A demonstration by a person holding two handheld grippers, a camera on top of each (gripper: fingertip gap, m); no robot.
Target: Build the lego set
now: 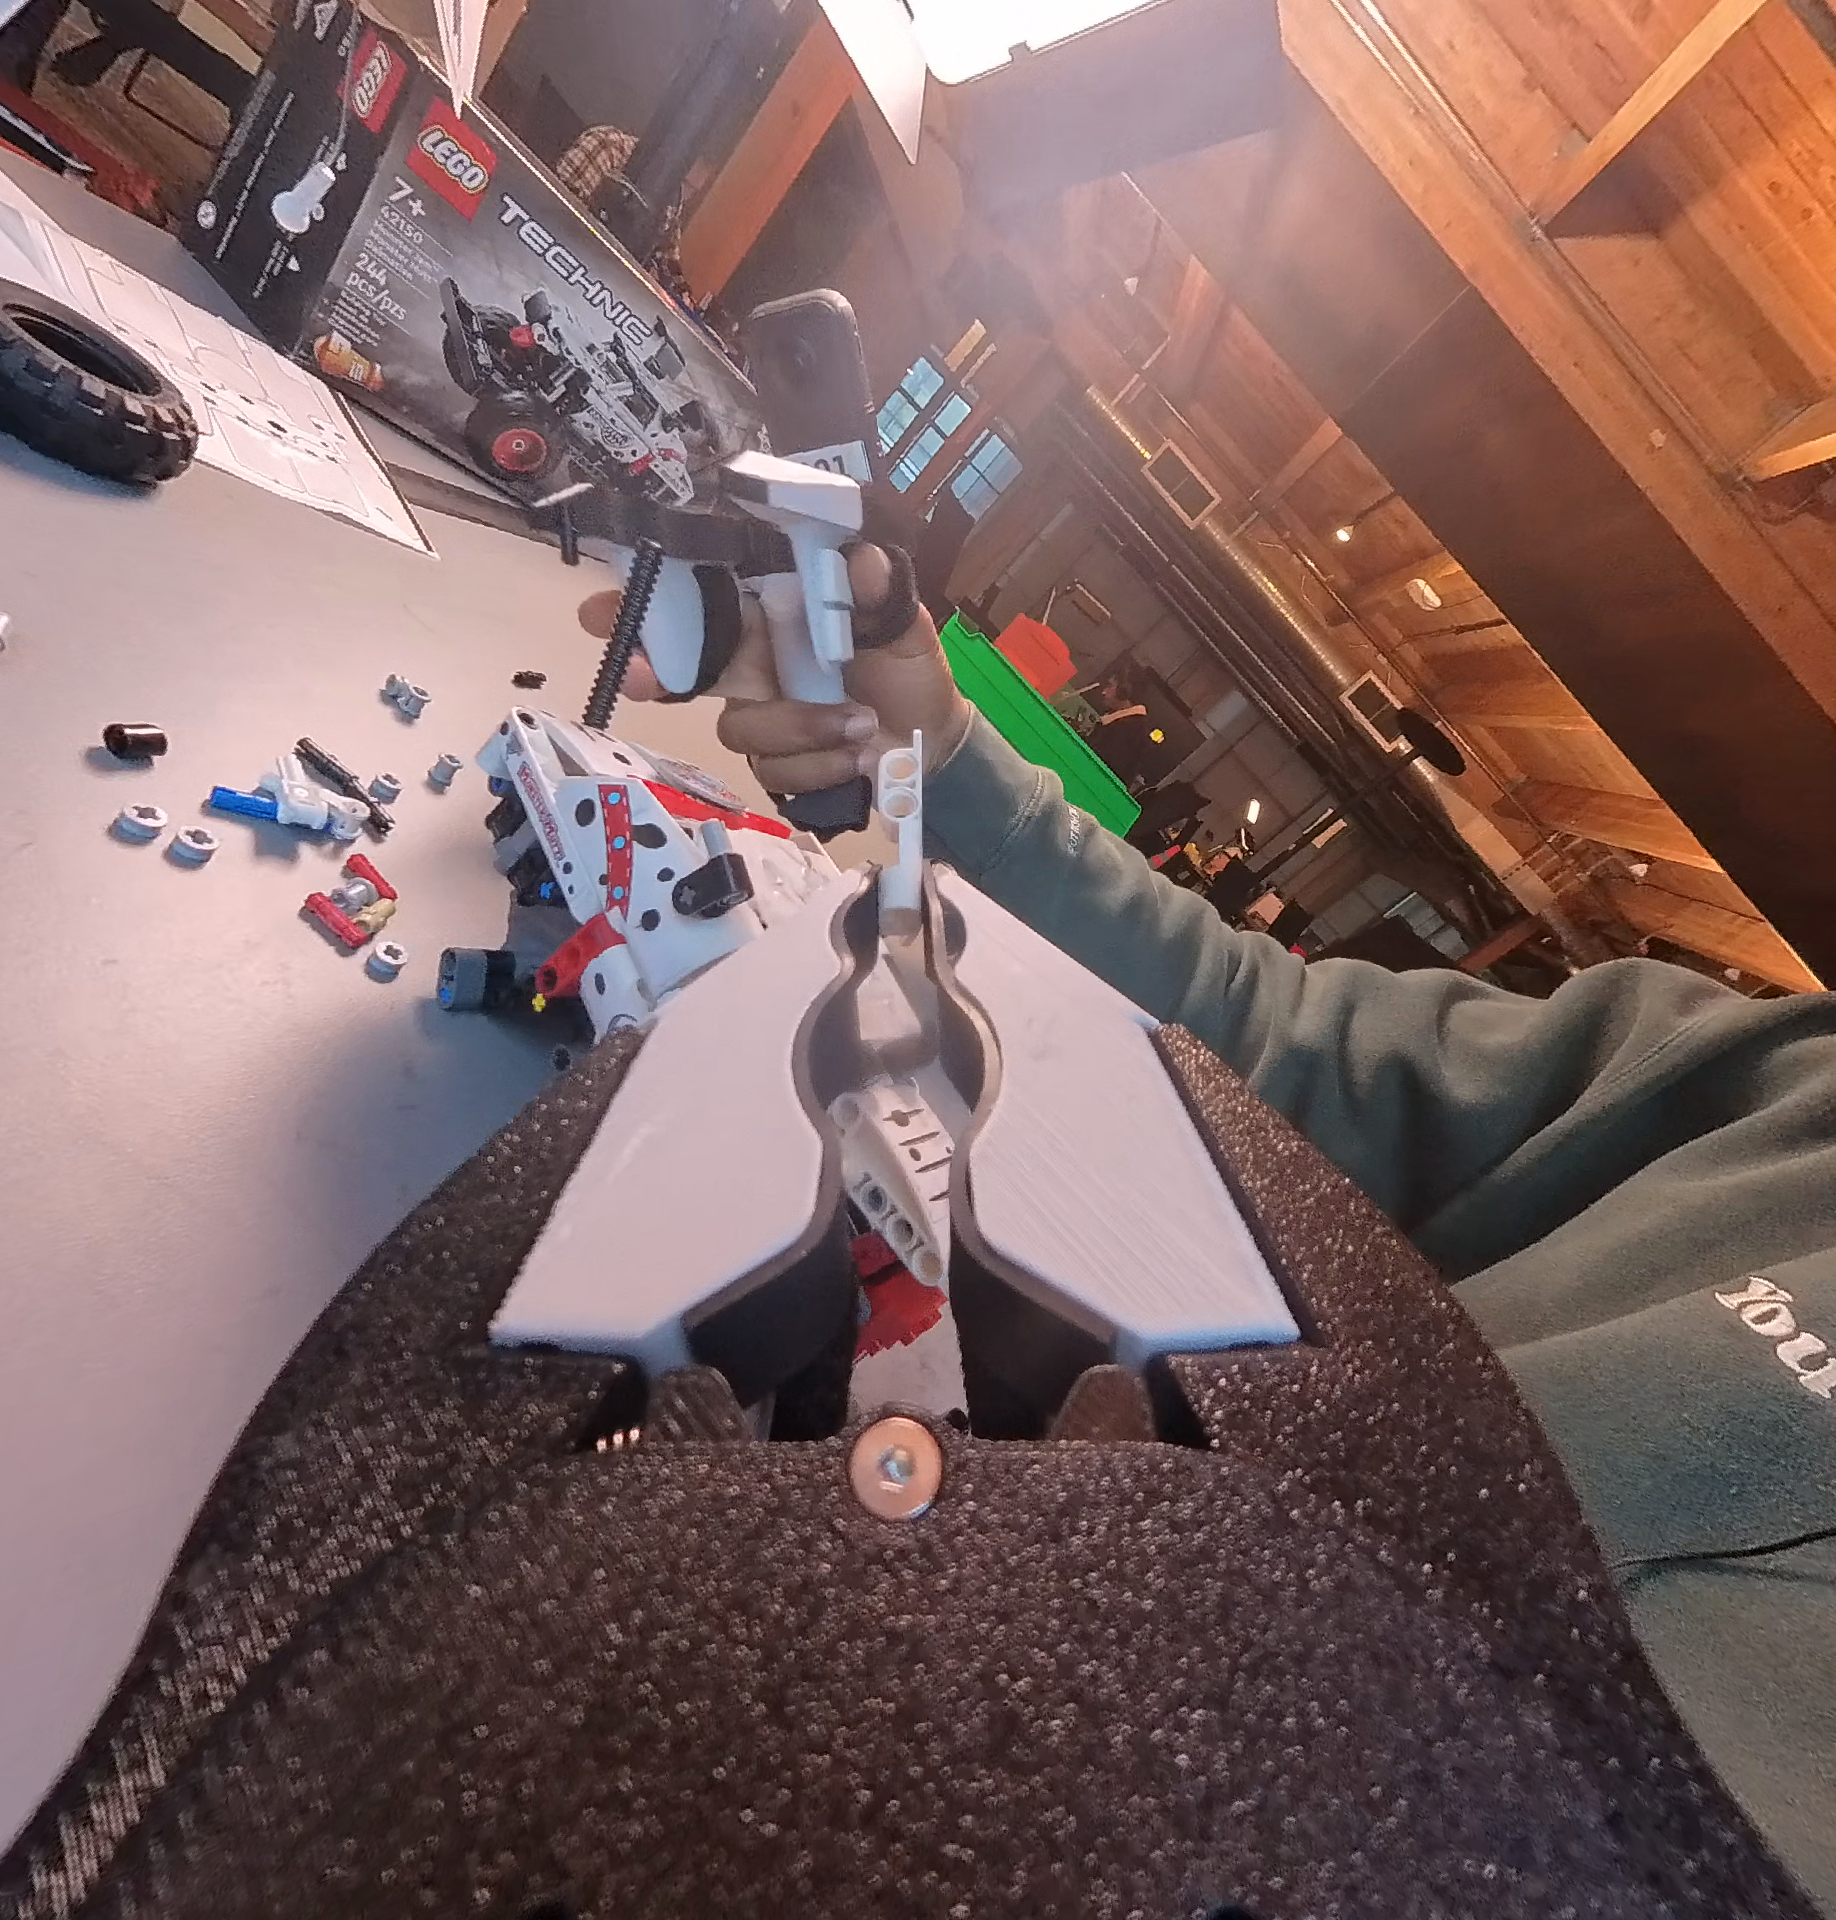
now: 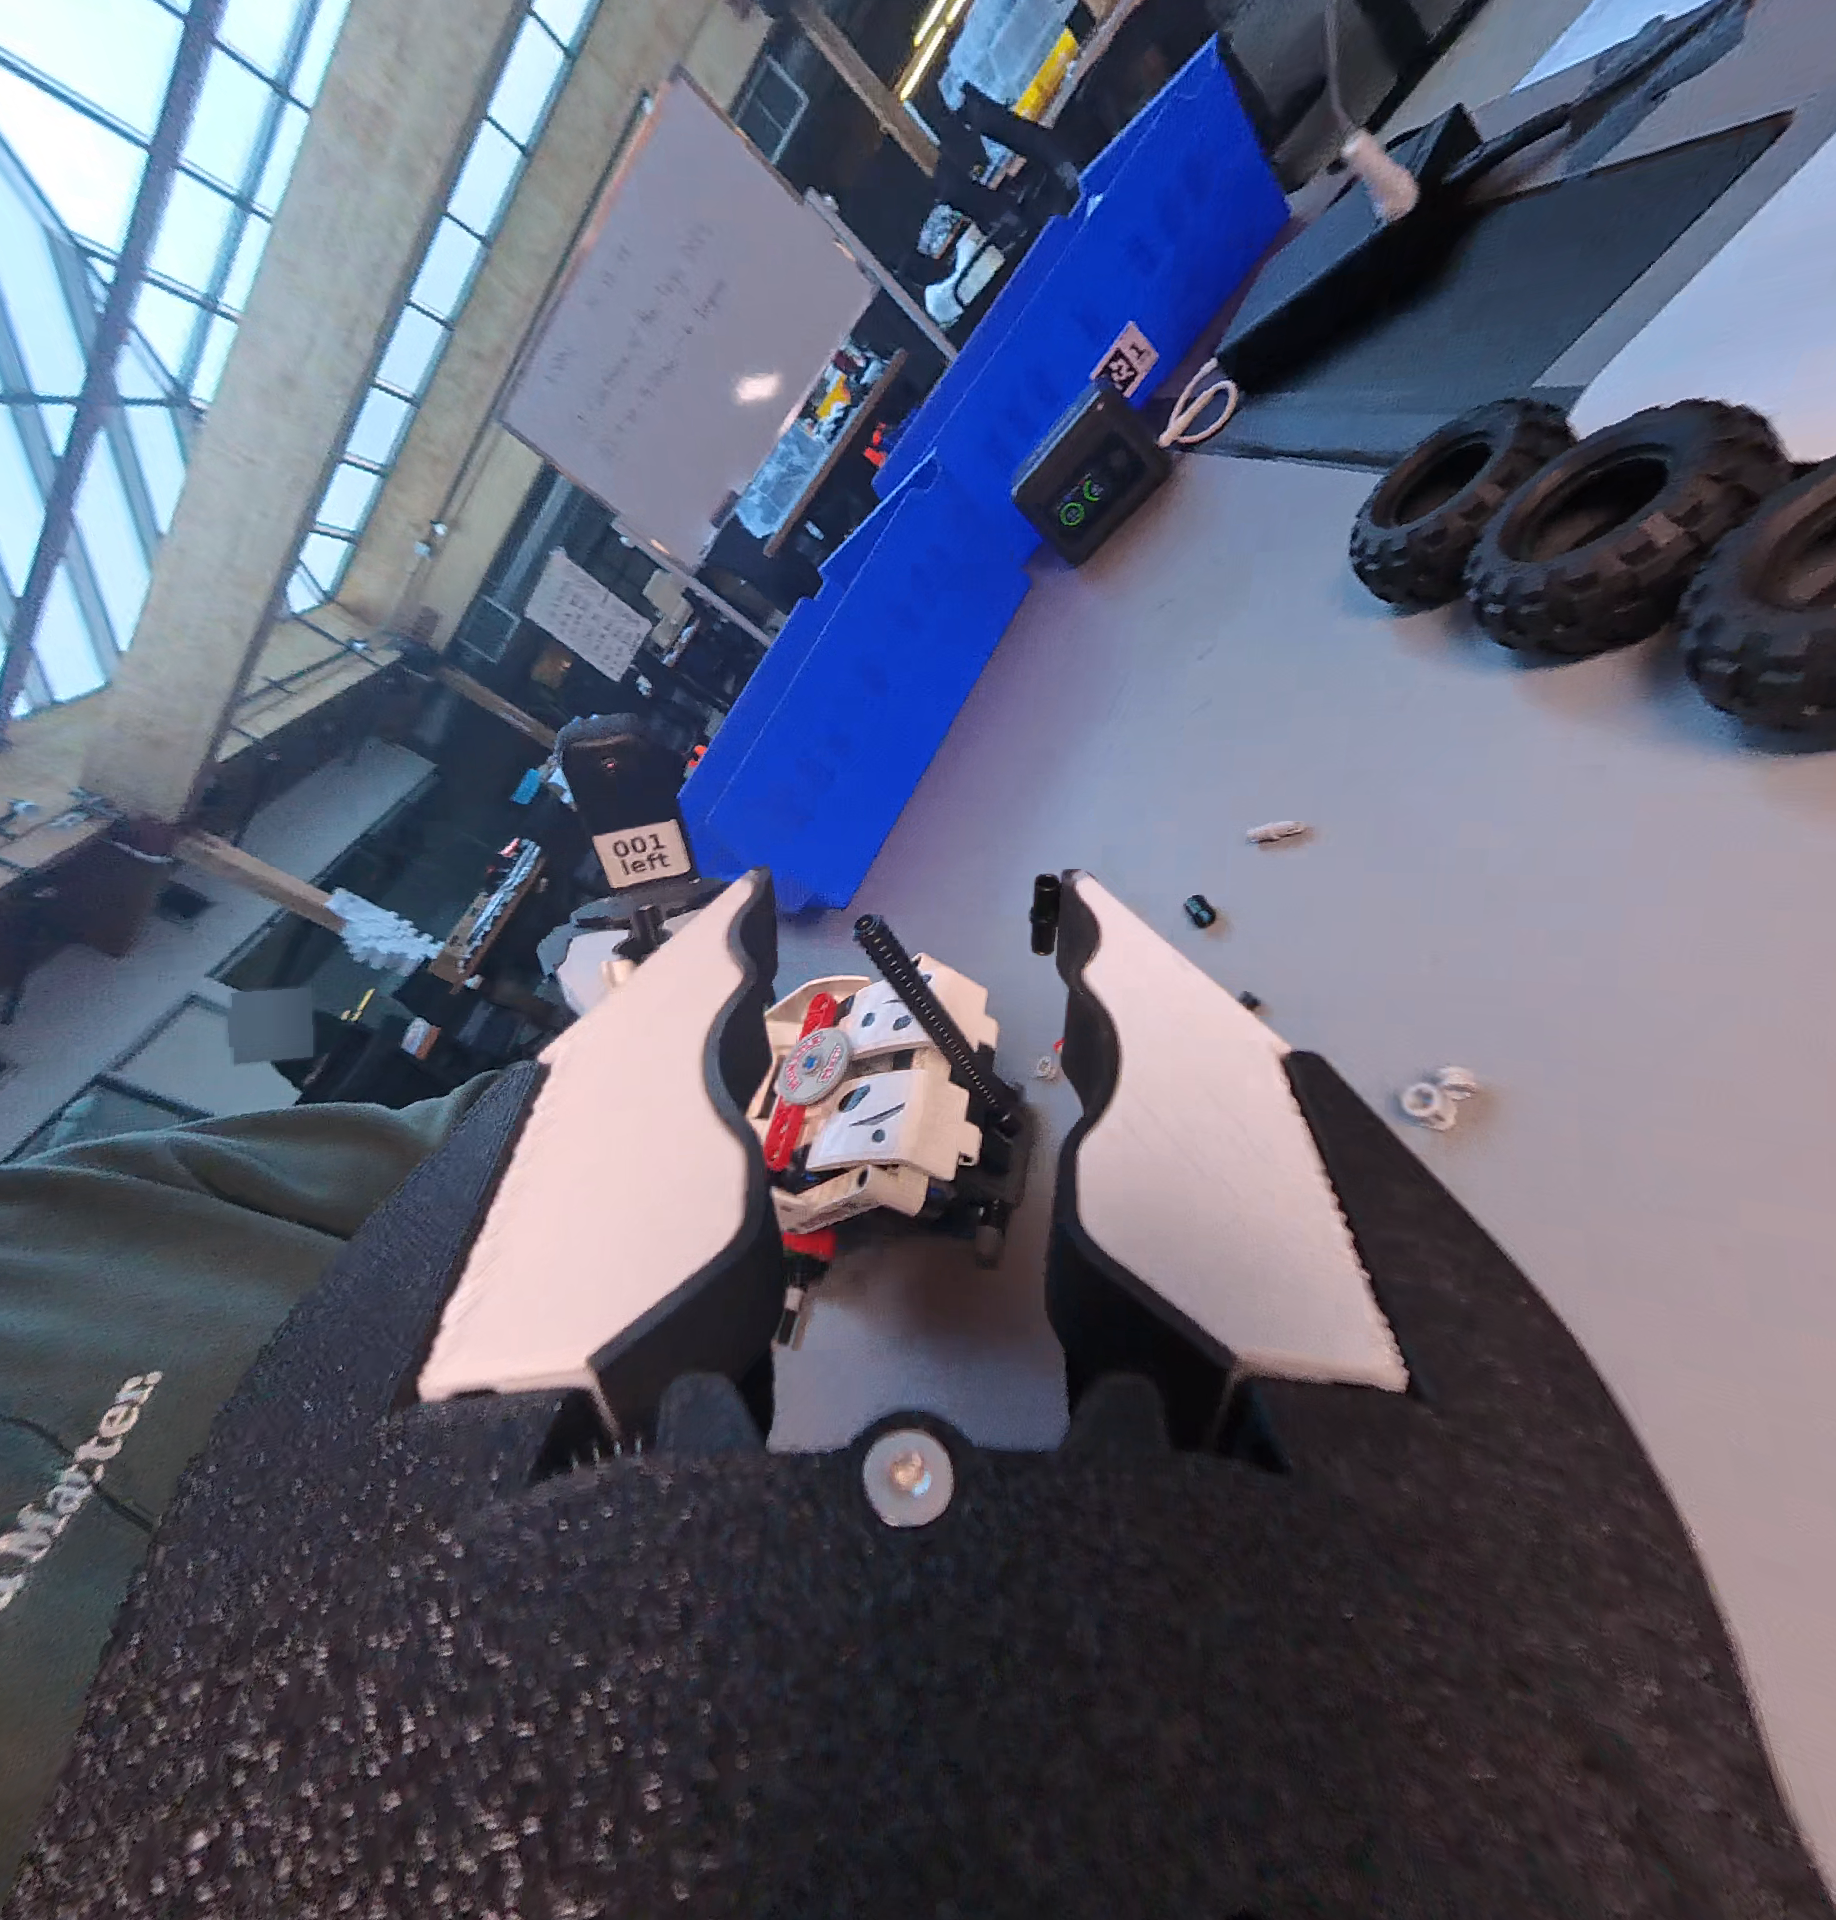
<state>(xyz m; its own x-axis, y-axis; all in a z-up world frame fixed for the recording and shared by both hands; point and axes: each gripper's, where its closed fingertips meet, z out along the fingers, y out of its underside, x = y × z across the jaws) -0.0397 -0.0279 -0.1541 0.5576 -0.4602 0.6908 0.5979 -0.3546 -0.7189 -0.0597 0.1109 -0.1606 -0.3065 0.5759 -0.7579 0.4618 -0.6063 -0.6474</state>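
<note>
1. The left gripper (image 1: 901, 902) pinches a slim white holed Lego beam (image 1: 899, 821), lifted clear of the grey table (image 1: 166, 1143).
2. The right gripper (image 2: 909, 904) gapes wide and empty above the white spotted truck body (image 2: 888, 1101).
3. Next, judging by this: steady the body, then align the beam's holes.

Probably workshop: whiteboard (image 2: 685, 312), timber beams (image 1: 1579, 208)

Printed branding and figures on black set box (image 1: 457, 270). Diagrams on instruction sheet (image 1: 239, 405). Handwriting on whiteboard (image 2: 685, 343). Printed white tag (image 2: 644, 854) on black mount. White lettering on green sweatshirt (image 1: 1797, 1351). Round sticker (image 2: 815, 1065) on model. Wording not quoted.
</note>
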